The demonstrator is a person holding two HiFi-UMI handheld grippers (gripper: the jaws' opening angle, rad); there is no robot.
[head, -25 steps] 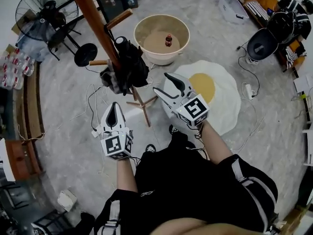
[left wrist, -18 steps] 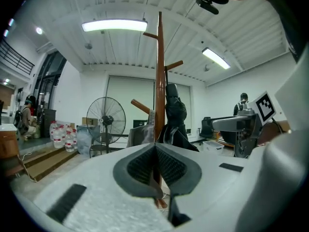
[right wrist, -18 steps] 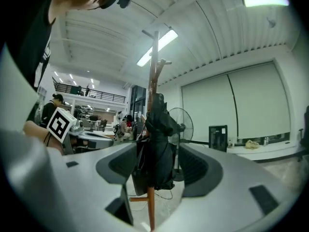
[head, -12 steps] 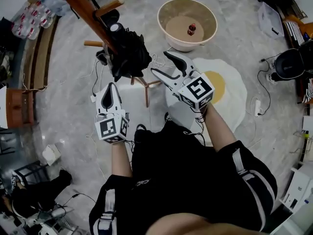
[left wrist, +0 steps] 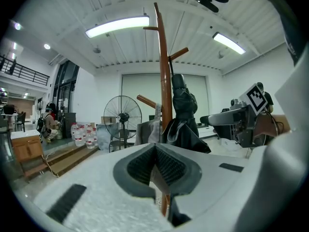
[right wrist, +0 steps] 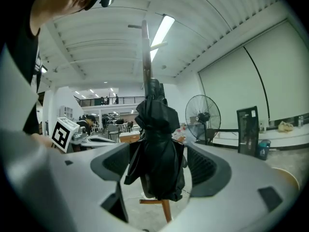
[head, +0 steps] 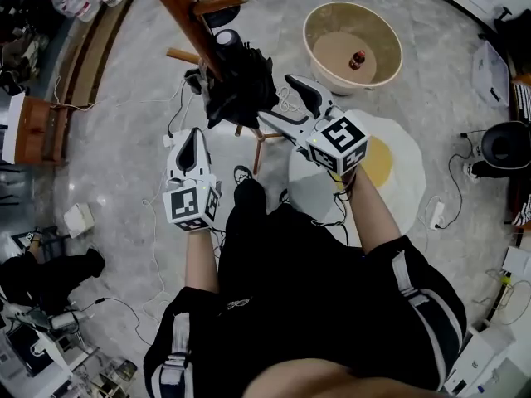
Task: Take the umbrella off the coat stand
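A black folded umbrella (head: 241, 85) hangs from a peg on the brown wooden coat stand (head: 184, 11). My right gripper (head: 278, 99) is open at the umbrella's right side, and its jaws have just been opening wider. In the right gripper view the umbrella (right wrist: 157, 144) hangs in the gap between the jaws of the right gripper (right wrist: 158, 167), and the pads do not press on it. My left gripper (head: 196, 135) is shut and empty, below and left of the umbrella. In the left gripper view the left gripper (left wrist: 155, 162) points at the stand (left wrist: 164, 81) and umbrella (left wrist: 183, 117).
A beige tub (head: 325, 25) with a small bottle inside stands beyond the stand. A fried-egg rug (head: 398, 168) lies on the right. Cables (head: 170, 118) trail on the floor by the stand's feet. A floor fan (left wrist: 119, 119) and water bottles (left wrist: 82, 135) are further back.
The right gripper has moved left to the umbrella and spread its jaws wider. The head view has swung round. The left gripper stays shut and has turned a little.
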